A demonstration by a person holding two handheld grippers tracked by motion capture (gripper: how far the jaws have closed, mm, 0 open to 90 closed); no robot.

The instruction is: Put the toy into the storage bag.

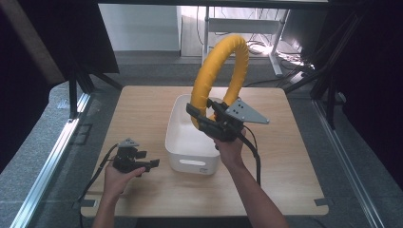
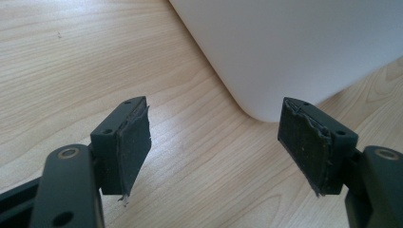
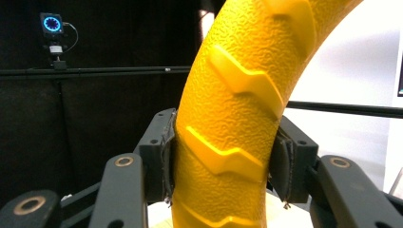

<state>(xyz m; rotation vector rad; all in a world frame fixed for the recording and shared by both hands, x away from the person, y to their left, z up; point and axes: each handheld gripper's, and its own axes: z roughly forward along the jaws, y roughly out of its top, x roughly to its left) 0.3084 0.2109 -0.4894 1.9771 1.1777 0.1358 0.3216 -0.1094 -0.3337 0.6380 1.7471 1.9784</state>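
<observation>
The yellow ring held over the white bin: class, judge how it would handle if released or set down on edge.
The yellow ring keeps its arch while the right tool clamps one spot, so probably stiff. Its raised tread suggests good grip. Round, it would likely roll or topple.

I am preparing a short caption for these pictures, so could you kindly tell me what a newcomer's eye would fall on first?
The bright yellow ring with raised chevron treads stands out at once, held upright above the white bin at the table's middle by the right tongs, whose pads press its two sides. The left tongs rest open on the wooden table beside the bin's rounded corner, gripping nothing.
</observation>
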